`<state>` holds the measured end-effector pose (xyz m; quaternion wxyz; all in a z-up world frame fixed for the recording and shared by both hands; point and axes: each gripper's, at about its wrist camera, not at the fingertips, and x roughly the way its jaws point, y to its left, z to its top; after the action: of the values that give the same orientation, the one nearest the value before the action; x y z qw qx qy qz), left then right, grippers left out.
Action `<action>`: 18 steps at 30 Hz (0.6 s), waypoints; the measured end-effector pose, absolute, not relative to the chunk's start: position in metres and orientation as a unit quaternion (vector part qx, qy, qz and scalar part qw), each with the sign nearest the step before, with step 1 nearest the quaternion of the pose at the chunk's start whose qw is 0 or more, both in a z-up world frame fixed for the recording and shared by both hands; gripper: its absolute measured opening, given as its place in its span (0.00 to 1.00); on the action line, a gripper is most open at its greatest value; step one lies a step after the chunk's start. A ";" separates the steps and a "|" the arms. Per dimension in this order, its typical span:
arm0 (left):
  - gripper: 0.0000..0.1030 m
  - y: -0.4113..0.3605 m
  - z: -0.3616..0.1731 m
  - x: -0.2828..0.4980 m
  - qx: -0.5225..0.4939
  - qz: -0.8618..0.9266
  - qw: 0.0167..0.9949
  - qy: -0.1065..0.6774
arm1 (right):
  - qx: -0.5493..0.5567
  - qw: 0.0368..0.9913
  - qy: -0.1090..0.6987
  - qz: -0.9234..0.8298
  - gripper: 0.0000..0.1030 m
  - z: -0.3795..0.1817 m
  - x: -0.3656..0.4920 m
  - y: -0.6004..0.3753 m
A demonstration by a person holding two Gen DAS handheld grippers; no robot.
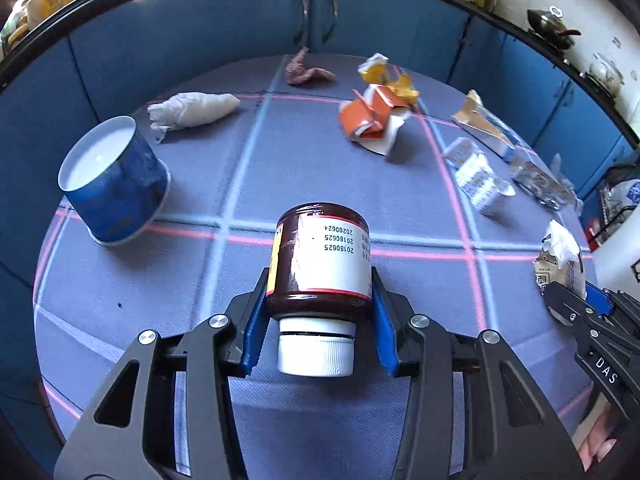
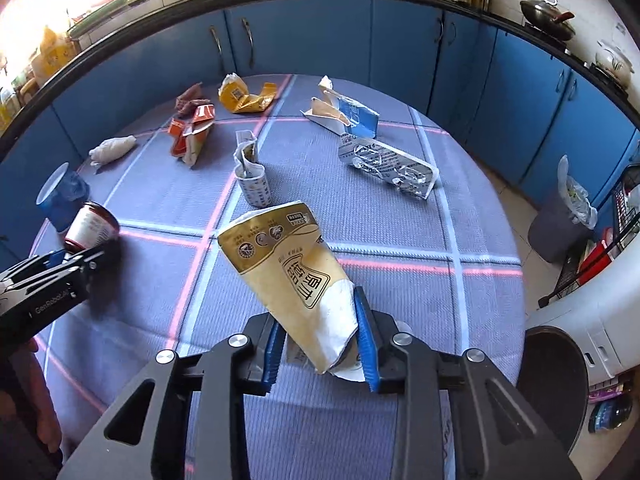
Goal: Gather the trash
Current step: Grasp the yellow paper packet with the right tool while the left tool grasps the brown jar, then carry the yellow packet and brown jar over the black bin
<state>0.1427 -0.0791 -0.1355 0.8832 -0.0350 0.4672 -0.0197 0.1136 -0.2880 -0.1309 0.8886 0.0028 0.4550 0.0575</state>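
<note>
My left gripper [image 1: 320, 316] is shut on a brown pill bottle [image 1: 320, 256] with a white label and white cap, held above the table. It also shows at the left of the right wrist view [image 2: 90, 226]. My right gripper [image 2: 320, 344] is shut on a crumpled tan paper carton [image 2: 288, 268], also seen in the left wrist view [image 1: 560, 260]. Other trash lies on the table: a blue paper cup [image 1: 116, 188], a white tissue wad [image 1: 192, 110], orange wrappers [image 1: 372, 116], a small carton [image 2: 252, 176] and a foil blister pack [image 2: 388, 164].
The round table has a blue checked cloth [image 2: 400, 248]. A grey bin with a bag [image 2: 560, 220] stands on the floor at the right. Blue cabinets [image 2: 320, 40] ring the far side. A white appliance [image 2: 580, 344] is near the right edge.
</note>
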 end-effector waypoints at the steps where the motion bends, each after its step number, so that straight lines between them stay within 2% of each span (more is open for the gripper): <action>1: 0.45 -0.082 -0.134 0.141 -0.035 -0.023 0.883 0.467 | 0.004 0.890 0.453 0.057 0.30 -0.129 0.111 -0.290; 18: 0.45 -0.149 -0.085 0.091 0.005 -0.081 0.900 0.428 | 0.039 0.906 0.421 0.013 0.30 -0.096 0.036 -0.354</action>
<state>0.0910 -0.1493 -0.0845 0.8999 0.0052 0.4283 -0.0812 0.0361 -0.3543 -0.0963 0.9061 0.0387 0.4211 0.0134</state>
